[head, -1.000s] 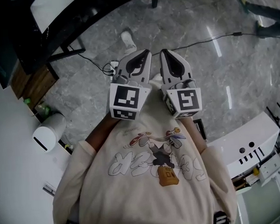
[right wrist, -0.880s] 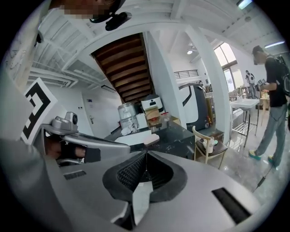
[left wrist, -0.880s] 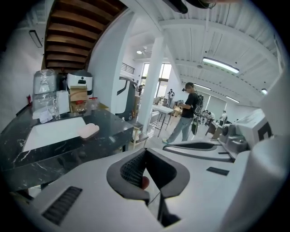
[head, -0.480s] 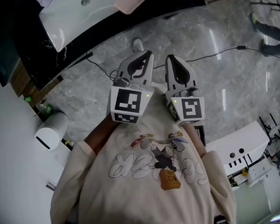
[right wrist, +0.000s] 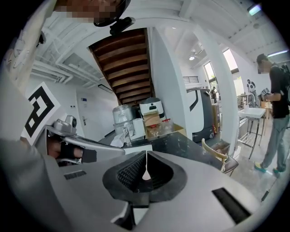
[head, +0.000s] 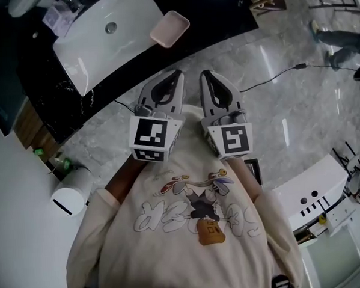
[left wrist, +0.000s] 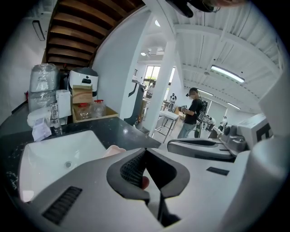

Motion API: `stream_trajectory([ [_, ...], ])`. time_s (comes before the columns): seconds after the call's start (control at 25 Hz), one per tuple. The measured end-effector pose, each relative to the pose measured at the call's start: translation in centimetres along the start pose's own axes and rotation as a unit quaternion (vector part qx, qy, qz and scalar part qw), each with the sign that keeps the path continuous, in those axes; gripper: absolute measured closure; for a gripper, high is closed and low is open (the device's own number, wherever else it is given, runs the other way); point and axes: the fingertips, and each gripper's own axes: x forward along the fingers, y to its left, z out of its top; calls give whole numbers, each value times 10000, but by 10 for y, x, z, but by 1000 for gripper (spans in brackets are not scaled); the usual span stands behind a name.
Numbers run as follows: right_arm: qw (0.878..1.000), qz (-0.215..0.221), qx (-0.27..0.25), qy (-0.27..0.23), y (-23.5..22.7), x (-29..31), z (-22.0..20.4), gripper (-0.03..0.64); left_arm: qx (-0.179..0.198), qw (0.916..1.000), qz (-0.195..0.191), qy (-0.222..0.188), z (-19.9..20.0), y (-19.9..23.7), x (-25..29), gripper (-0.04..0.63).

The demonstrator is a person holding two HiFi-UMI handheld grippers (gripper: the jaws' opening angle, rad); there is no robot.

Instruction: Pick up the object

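A pink shallow dish (head: 170, 28) lies on the black counter (head: 212, 12) just right of the white sink (head: 88, 52). In the left gripper view the pink dish (left wrist: 116, 149) peeks over the jaw, beside the sink (left wrist: 54, 156). My left gripper (head: 175, 75) and right gripper (head: 205, 76) are held side by side in front of my chest, pointing at the counter's edge, short of the dish. Both are shut with nothing between the pads: the left gripper (left wrist: 145, 153) and right gripper (right wrist: 146, 155) each show jaws meeting at the tips.
A faucet (left wrist: 55, 121), jars and boxes stand behind the sink. A white bin (head: 68, 195) sits on the floor at left, a cable (head: 282, 75) crosses the marble floor, and white equipment (head: 315, 190) stands at right. A chair (right wrist: 223, 157) is by the counter; a person (left wrist: 192, 118) stands far off.
The counter, sink and pink dish have come into the head view and drawn closer. Both grippers moved forward together, still shut and side by side.
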Motion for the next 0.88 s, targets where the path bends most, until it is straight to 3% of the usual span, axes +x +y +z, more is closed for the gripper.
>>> stream_trajectory([
  [0.24,9999,28,122,4,-8,8,3,597,7,10000,48,-40,12,1,5,581],
  [0.6,9986,528,4,-13,-7,46,18,597,-179,9987,469,46,24,34,20,581],
  [0.88,9965,699,-129,431,-9,73,14,597,-59,9985,539,103,36,55,36,581],
])
